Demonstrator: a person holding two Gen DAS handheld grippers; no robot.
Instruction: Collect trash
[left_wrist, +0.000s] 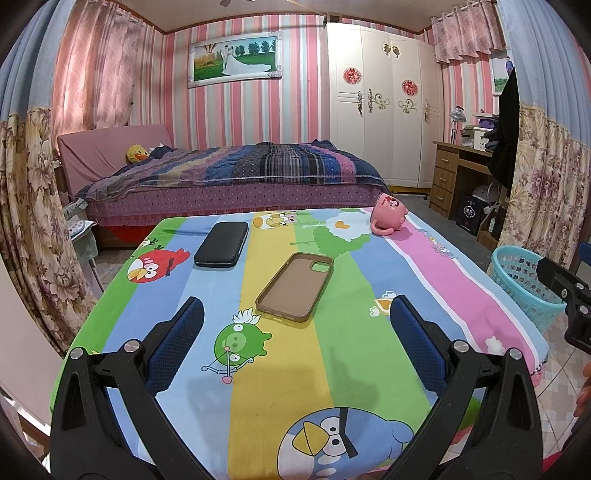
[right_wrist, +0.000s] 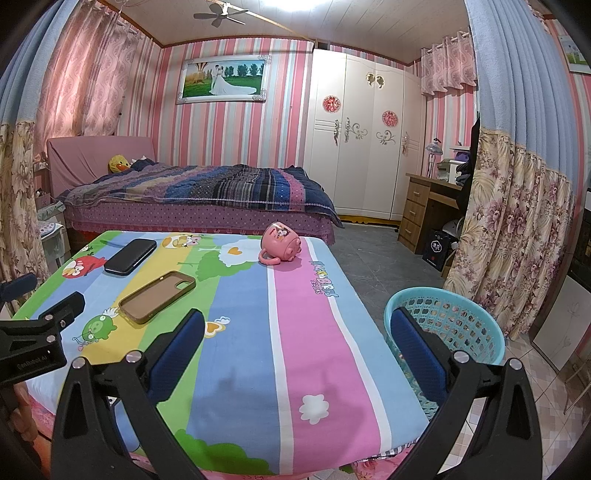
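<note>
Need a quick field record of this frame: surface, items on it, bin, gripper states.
surface: table under a striped cartoon-print cloth
items: black case, far left; brown phone case, centre, hollow side up; pink mug, far right, lying on its side
bin: turquoise basket on the floor, right of the table
left gripper: open, empty
right gripper: open, empty

Right gripper (right_wrist: 297, 332) jaws apart over table (right_wrist: 295, 369), pink mug (right_wrist: 279, 243) tipped, basket (right_wrist: 448, 321) beside
</note>
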